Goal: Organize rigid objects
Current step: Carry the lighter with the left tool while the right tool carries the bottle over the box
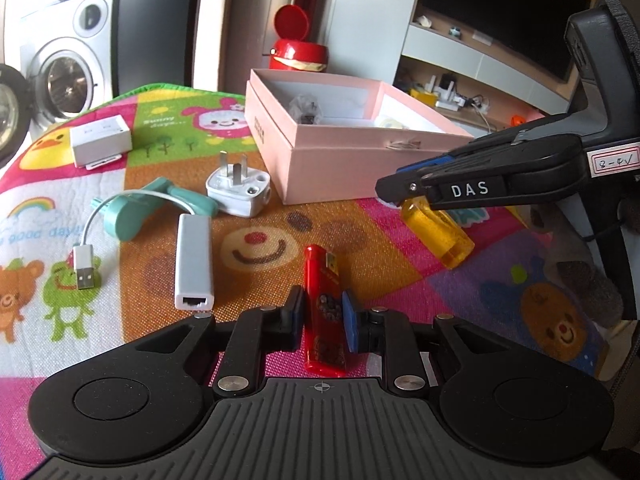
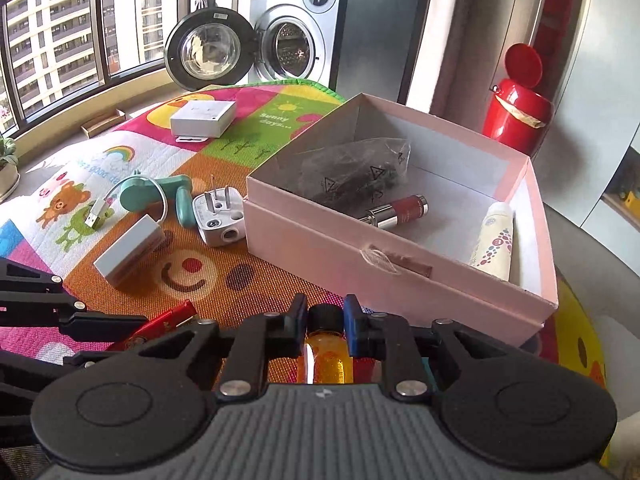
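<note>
While the white box (image 1: 102, 140), the teal piece (image 1: 124, 216), the white USB adapter (image 1: 194, 260) and the white plug (image 1: 240, 192) lie loose on the patterned mat (image 1: 256, 256) at the left, both grippers sit at the pick-up step. Further right, the left gripper (image 1: 323, 312) has its fingers closed against the sides of the red lighter (image 1: 324, 320), which appears to rest on the mat. Right of that, the right gripper (image 2: 326, 320) is clamped on the amber bottle (image 2: 326, 354) just below its black cap; the bottle lies tilted on the mat. Beyond it stands the open pink box (image 2: 400, 276), already holding a dark bag, a lipstick and a cream tube. Next, each item likely needs lifting above the box wall, carrying over a bare patch inside, then releasing.
</note>
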Demonstrator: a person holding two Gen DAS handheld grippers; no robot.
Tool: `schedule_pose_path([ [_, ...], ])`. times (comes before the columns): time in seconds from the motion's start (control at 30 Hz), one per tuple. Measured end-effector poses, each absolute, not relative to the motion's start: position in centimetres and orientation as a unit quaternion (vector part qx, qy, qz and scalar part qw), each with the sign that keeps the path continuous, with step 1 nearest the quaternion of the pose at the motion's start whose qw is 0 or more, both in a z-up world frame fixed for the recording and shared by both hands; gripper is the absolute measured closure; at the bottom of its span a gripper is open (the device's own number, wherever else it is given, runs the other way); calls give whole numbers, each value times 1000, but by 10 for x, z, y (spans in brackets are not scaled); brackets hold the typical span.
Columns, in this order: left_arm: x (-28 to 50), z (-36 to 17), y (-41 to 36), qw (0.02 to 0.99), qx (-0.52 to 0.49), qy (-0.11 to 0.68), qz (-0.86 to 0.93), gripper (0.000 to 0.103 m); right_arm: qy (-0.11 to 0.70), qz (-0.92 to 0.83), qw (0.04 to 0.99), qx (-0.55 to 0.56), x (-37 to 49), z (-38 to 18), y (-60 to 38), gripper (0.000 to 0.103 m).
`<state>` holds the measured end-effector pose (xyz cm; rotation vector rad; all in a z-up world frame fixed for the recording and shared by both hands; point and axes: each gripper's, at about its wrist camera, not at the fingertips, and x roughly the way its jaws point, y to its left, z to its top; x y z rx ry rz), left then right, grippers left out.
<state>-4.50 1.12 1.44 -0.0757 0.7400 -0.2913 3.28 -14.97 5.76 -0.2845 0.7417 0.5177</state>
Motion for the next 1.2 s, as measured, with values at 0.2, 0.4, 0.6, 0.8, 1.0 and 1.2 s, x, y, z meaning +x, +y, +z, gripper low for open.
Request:
schedule_pose_path([
  [0.2, -47, 13, 11, 923, -36, 356, -141, 79, 329, 242, 905, -114, 12, 82, -171, 84],
  [0.4, -48, 13, 11, 924, -39, 353, -141, 79, 317, 236, 912, -114, -3, 87, -179, 84],
  [0.6, -32, 22, 7, 912, -36, 388, -131, 79, 309, 232, 915, -114, -18, 84, -184, 84],
  [0.8, -24, 21, -10, 912, 14, 391, -123, 78, 304, 224, 917, -131, -29, 73, -185, 82],
  [1.0, -35, 16, -6, 922, 11, 366, -127, 78, 288, 227, 921, -134, -34, 70, -185, 82],
  [1.2, -51, 17, -9, 925, 33, 344, -154, 79, 288, 235, 921, -120, -35, 79, -194, 84],
])
